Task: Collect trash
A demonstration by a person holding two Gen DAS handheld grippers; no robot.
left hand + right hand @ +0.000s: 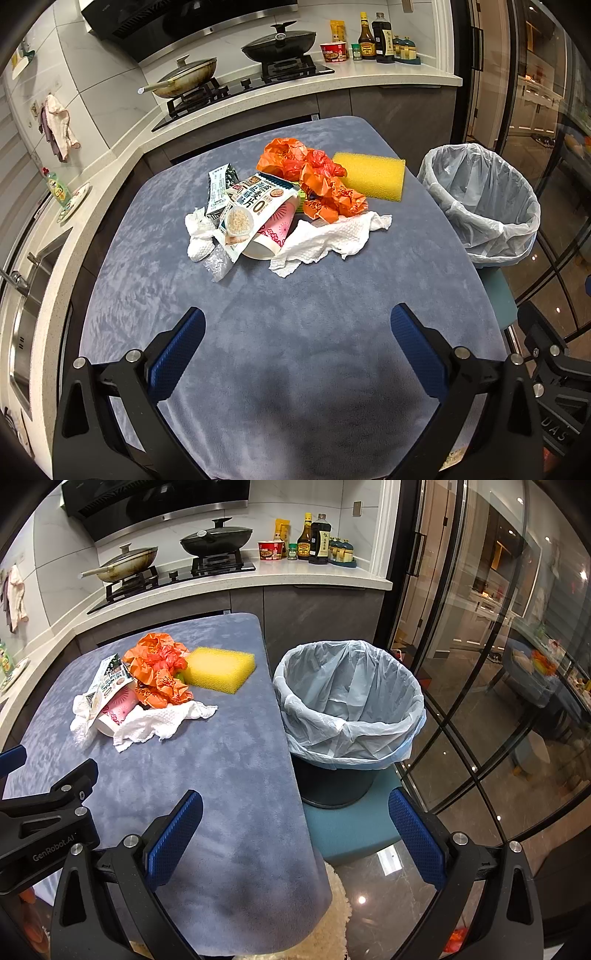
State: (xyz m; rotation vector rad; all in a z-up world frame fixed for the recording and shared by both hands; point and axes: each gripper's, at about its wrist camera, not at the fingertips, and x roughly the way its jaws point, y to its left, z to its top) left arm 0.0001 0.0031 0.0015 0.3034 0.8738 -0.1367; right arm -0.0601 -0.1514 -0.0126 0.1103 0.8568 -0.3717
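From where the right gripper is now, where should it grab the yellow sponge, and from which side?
Take the yellow sponge across its short width, coming down from above at the end nearest the bin. It lies flat on the blue cloth, that end and its near edge are bare, while the orange plastic bag crowds its far-left side. The right gripper is open and empty.

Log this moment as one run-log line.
left gripper: open, empty | right gripper: open, empty | crumpled orange plastic bag: on table | white-lined bin: empty
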